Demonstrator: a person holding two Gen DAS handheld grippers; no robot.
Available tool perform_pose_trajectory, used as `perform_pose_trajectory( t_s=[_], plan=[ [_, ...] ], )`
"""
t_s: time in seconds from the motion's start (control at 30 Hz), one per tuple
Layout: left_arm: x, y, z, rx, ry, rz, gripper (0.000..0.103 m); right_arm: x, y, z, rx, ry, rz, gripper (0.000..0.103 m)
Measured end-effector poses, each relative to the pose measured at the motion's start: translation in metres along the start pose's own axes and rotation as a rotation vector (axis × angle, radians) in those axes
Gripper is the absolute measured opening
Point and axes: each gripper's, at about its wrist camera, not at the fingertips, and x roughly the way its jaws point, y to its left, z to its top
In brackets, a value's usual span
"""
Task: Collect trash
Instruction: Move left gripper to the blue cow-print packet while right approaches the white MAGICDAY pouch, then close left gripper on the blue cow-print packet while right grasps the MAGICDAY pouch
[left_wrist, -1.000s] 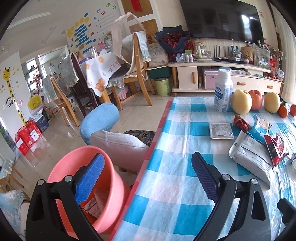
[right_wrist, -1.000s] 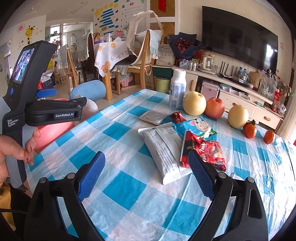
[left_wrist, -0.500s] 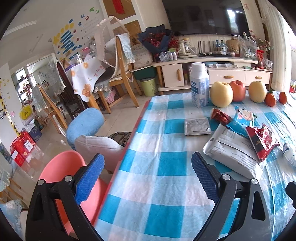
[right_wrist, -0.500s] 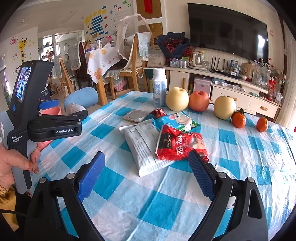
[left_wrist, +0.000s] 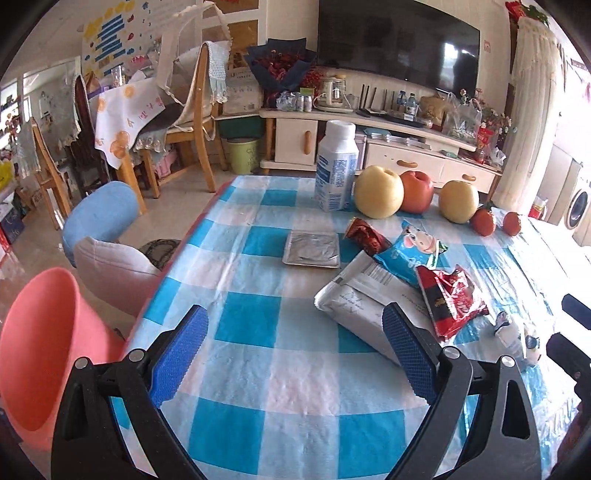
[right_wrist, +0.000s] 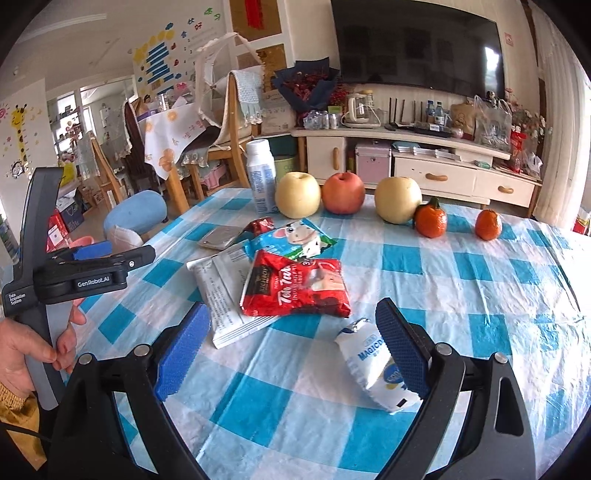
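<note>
Right wrist view: the right tool (right_wrist: 291, 347) hovers spread and empty above the checked counter (right_wrist: 480, 295), the white wrapper (right_wrist: 373, 365) lying lengthwise just inside its right finger, nearer than the left tool (right_wrist: 92, 273).

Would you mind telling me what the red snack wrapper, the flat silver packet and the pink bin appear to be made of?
Red snack wrapper: glossy plastic film, judging by its creases and sheen. Flat silver packet: probably metallised foil, matte grey with crimped edges. Pink bin: seemingly moulded plastic, smooth with a uniform colour.
</note>
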Motion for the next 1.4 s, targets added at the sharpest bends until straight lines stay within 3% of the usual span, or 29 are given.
perform_pose_trajectory(
  t_s=[0.2,0.33,0.57,0.77,0.9,1.0,1.13,1.4],
  plan=[
    [0.018,-0.032,0.011,0.021,0.041,-0.098,0.094,0.008,-0.033,0.002,0.080,0.072,-0.011,0.092],
    [0.037,-0.071,0.028,0.144,0.060,-0.144,0.094,0.014,-0.048,0.003,0.100,0.112,-0.002,0.092],
    [0.092,-0.121,0.062,0.288,0.154,-0.166,0.094,0.027,-0.070,-0.001,0.110,0.202,0.013,0.092],
    [0.130,-0.144,0.064,0.388,0.250,-0.138,0.094,0.043,-0.079,-0.010,0.117,0.295,0.040,0.092],
    [0.148,-0.151,0.060,0.415,0.299,-0.127,0.078,0.047,-0.077,-0.011,0.094,0.322,0.054,0.092],
    [0.156,-0.152,0.061,0.404,0.310,-0.127,0.074,0.049,-0.078,-0.012,0.096,0.334,0.058,0.092],
    [0.160,-0.150,0.060,0.383,0.321,-0.135,0.062,0.055,-0.077,-0.014,0.089,0.356,0.067,0.092],
    [0.154,-0.146,0.054,0.326,0.308,-0.156,0.051,0.059,-0.073,-0.017,0.065,0.371,0.061,0.092]
  ],
)
